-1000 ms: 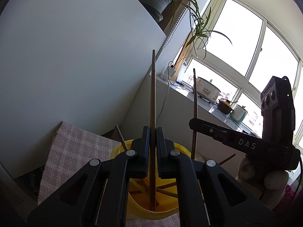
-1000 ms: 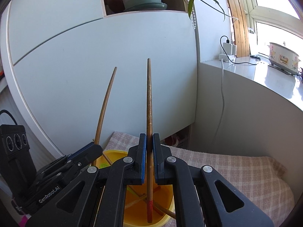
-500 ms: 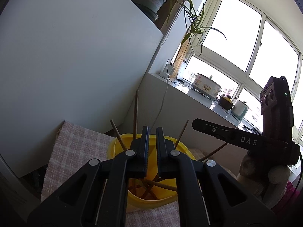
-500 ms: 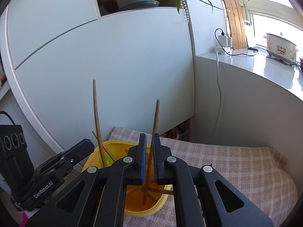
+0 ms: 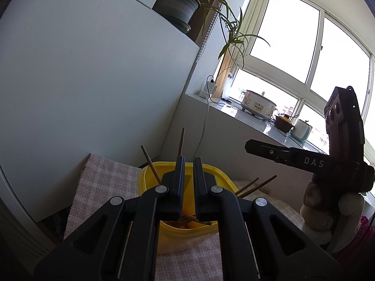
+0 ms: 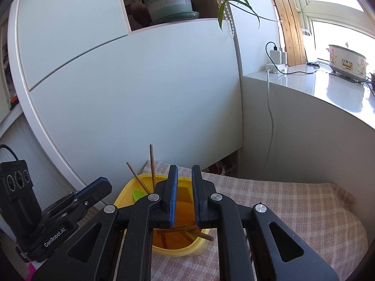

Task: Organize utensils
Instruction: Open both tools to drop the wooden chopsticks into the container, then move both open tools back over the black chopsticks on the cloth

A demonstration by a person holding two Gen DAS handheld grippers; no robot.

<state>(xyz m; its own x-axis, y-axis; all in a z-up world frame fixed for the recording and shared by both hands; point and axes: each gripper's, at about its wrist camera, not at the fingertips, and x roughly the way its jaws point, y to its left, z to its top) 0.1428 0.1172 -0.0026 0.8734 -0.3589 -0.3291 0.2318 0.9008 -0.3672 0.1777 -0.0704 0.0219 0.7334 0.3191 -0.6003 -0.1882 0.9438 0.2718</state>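
**A:** Where do the chopsticks [image 6: 151,164] sit?

**B:** All in the yellow tub [image 5: 145,180]. From the left wrist view, 1 stands nearly upright at the far rim, just behind the left gripper [image 5: 187,161]. Another leans out to the left, and 2 more rest on the right rim with their ends poking past it. Several lie crossed on the bottom.

**A:** And the tub itself?

**B:** It stands on a pink checked cloth [image 5: 105,178] that covers the tabletop, close to the white cabinet [image 6: 117,93]. There is also something bright green [image 6: 138,194] inside, by the left wall; I cannot tell what it is.

**A:** Are the left jaws gripping anything?

**B:** No. They stand a narrow gap apart with nothing between the pads. The yellow of the tub shows straight through the gap.

**A:** The right gripper [image 6: 184,169]?

**B:** Much the same. Its blue-edged jaws are slightly apart and empty, poised above the near side of the tub and pointing down into it. A chopstick end juts over the near right corner just below them.

**A:** How do the 2 grippers stand to each other?

**B:** Side by side and apart, both over the tub, each visible at the edge of the other's view.

**A:** Anything else around?

**B:** A potted plant [image 6: 168,2] sits on top of the cabinet, and a flowered cooker [image 6: 346,61] sits on the windowsill, well away from the tub.
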